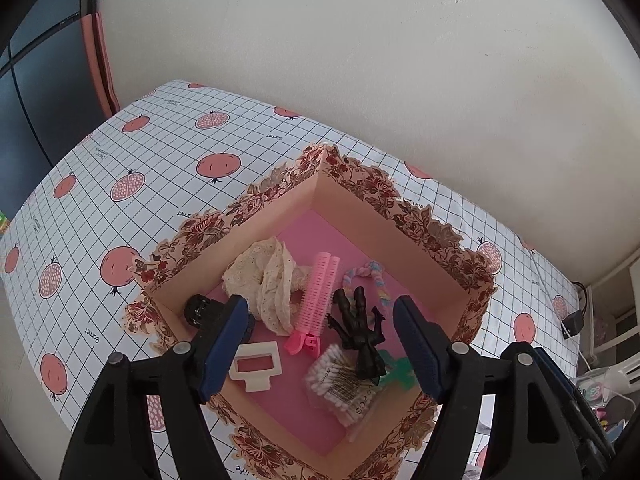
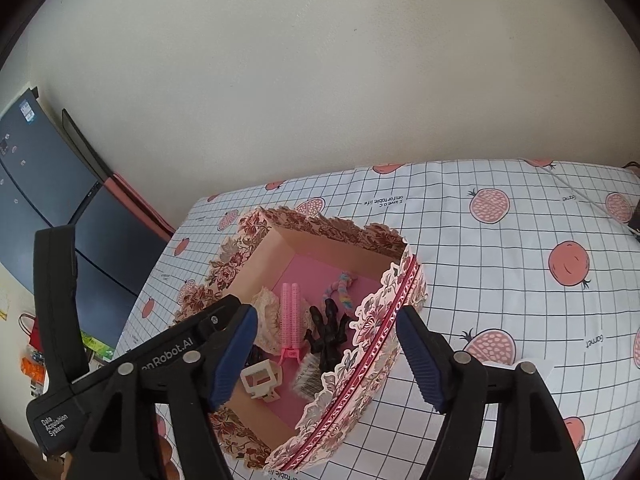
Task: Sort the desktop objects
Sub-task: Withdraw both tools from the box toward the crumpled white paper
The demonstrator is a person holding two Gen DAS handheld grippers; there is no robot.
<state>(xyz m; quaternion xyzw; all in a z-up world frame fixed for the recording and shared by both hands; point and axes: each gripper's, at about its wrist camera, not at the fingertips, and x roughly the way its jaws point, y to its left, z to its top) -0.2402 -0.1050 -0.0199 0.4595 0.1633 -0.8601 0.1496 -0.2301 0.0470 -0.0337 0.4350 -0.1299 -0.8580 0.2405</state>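
A square box [image 1: 424,220] with a floral scalloped rim and a pink floor stands on the checked tablecloth. Inside lie a cream lace scrunchie [image 1: 268,280], a pink hair roller clip [image 1: 318,300], a pastel braided loop [image 1: 366,274], a black figurine [image 1: 360,332], a packet of cotton swabs [image 1: 340,384], a green piece [image 1: 398,370], a cream hair claw [image 1: 256,366] and a black clip [image 1: 198,310]. My left gripper [image 1: 320,304] hovers open above the box, with nothing between its fingers. My right gripper [image 2: 326,314] is open too, empty, above the box's right wall [image 2: 384,344].
The tablecloth [image 2: 500,280] with pomegranate prints spreads to the right and behind the box, up to a plain wall. A dark panel [image 2: 48,184] stands past the left edge. A black adapter with a cable [image 1: 572,322] and small clutter lie at the far right.
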